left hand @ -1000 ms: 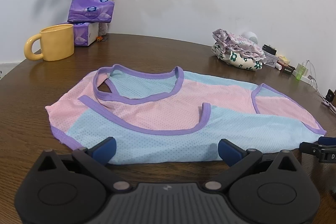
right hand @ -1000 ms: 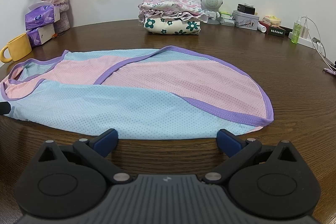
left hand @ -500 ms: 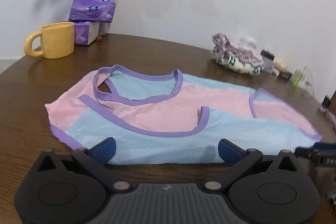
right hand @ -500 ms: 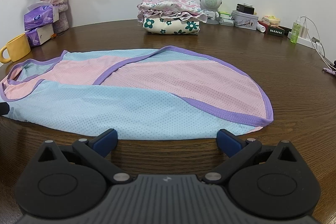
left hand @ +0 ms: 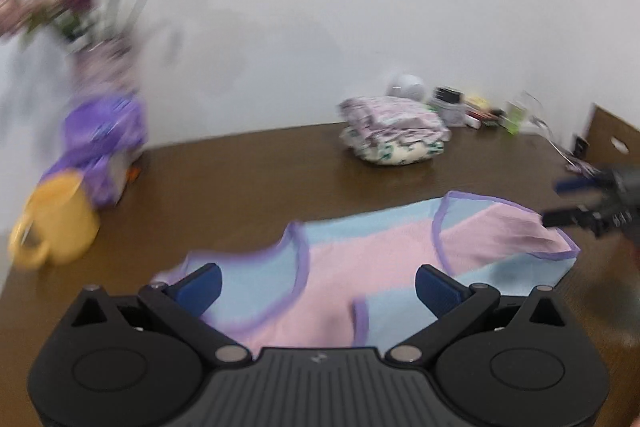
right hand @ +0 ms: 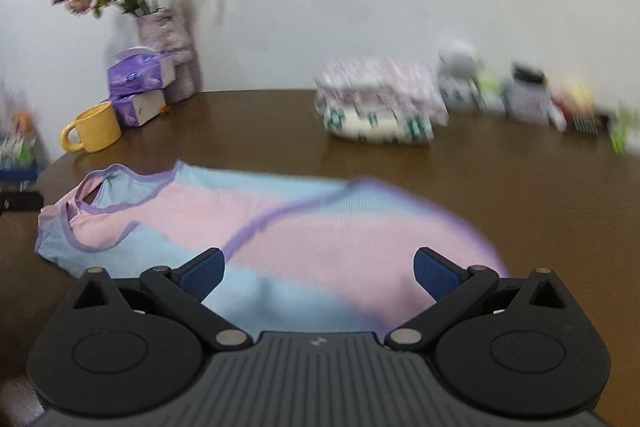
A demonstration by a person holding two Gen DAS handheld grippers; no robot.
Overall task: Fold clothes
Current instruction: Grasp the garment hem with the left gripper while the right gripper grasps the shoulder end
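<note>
A pink and light-blue mesh vest (left hand: 360, 259) with purple trim lies flat on the brown table (left hand: 260, 179). My left gripper (left hand: 318, 287) hovers open above its neckline end, blue pads wide apart with nothing between them. Over the vest's (right hand: 320, 227) hem end, my right gripper (right hand: 318, 273) is likewise open and empty. In the left wrist view the right gripper (left hand: 576, 201) shows at the far right beside the hem corner. Both views are blurred by motion.
A folded floral pile of clothes (left hand: 394, 141) sits at the back of the table. A yellow mug (right hand: 94, 127), purple tissue packs (right hand: 138, 87) and a flower vase (right hand: 168, 55) stand back left. Small gadgets and bottles (right hand: 528, 95) line the back right wall.
Both grippers have risen from the near table edge and moved forward over the vest, tilting so more wall shows. Both stay open; the vest lies unmoved.
</note>
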